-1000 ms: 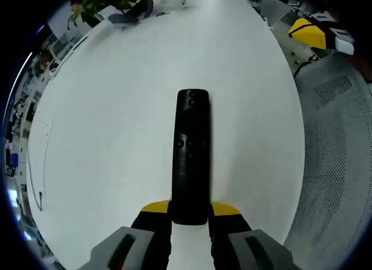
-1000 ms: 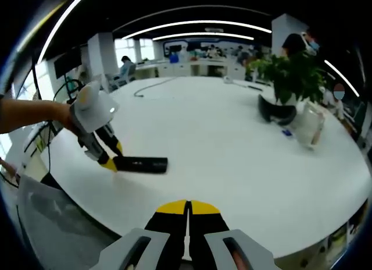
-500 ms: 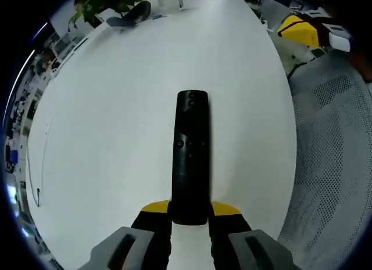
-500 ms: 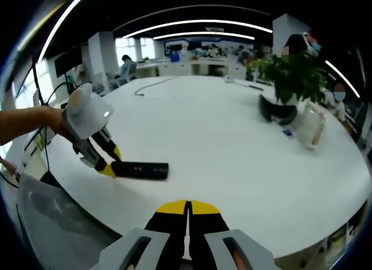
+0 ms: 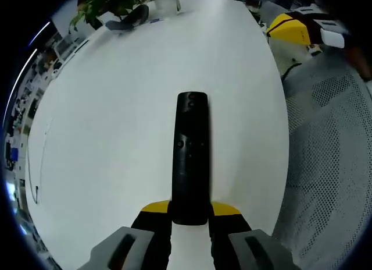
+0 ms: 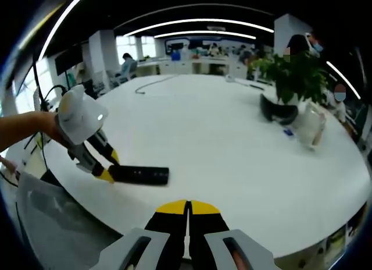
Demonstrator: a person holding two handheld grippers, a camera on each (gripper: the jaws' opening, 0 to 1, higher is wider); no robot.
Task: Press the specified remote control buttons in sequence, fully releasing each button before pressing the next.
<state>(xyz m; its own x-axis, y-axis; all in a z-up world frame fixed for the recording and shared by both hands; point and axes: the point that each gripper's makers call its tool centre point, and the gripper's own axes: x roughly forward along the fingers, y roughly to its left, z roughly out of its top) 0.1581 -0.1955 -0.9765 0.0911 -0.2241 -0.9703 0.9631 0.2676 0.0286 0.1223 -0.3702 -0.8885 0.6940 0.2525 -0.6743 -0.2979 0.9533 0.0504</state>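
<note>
A long black remote control lies lengthwise between my left gripper's yellow-tipped jaws, its buttons facing up and its far end over the white table. My left gripper is shut on the remote's near end. From the right gripper view, the same remote rests near the table's edge, held by the left gripper in a person's hand. My right gripper hovers above the table's near edge, jaws pressed together with nothing between them, well right of the remote.
A potted plant, a dark headset-like object and a clear container stand at the table's far right. A cable lies on the far side. A grey mesh chair sits beside the table edge.
The left gripper and the remote have slid slightly toward the table's edge and lower in the right gripper view. The right gripper stays still.
</note>
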